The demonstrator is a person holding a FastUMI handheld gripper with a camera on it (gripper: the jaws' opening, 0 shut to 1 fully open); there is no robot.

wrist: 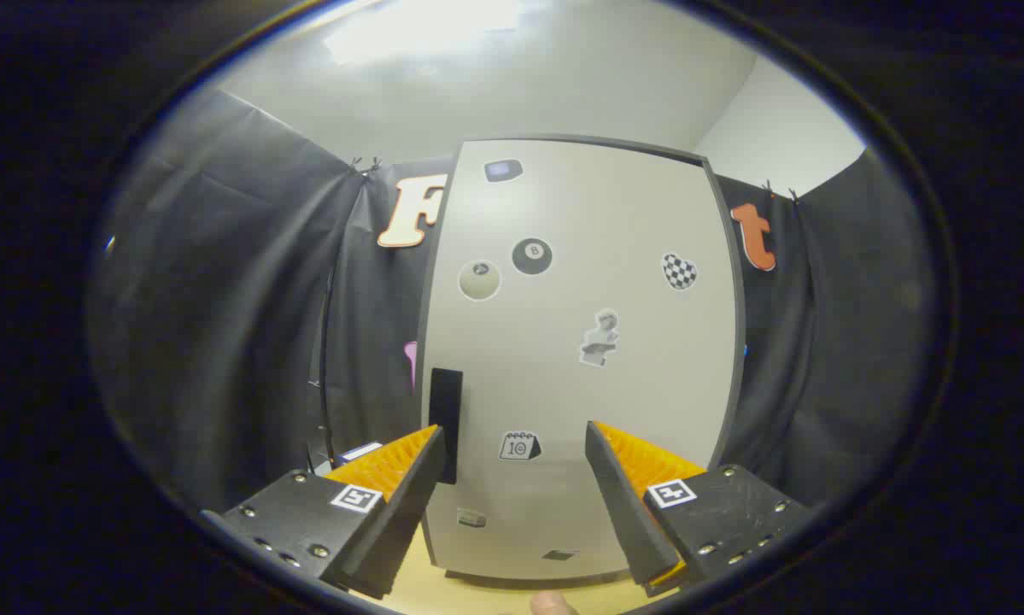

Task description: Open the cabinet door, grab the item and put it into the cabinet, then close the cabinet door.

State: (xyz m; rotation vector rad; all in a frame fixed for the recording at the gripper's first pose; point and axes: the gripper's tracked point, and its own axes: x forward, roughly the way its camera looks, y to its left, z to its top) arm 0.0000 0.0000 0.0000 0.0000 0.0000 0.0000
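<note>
Black cloth walls flank a pale cabinet (580, 359) standing on a wooden counter (443, 594).
Its sticker-covered door (563, 393) is closed; the gripper (512, 440) faces it, fingers spread, a dark handle (446, 423) just beyond one fingertip.

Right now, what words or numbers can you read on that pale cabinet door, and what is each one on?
"8": on the round black billiard-ball sticker on the closed pale cabinet door.
"10", as far as it reads: on the small calendar sticker, just ahead of the open fingers, which hold nothing.
Too blurred to read: the pale ball sticker and the small low sticker.
</note>
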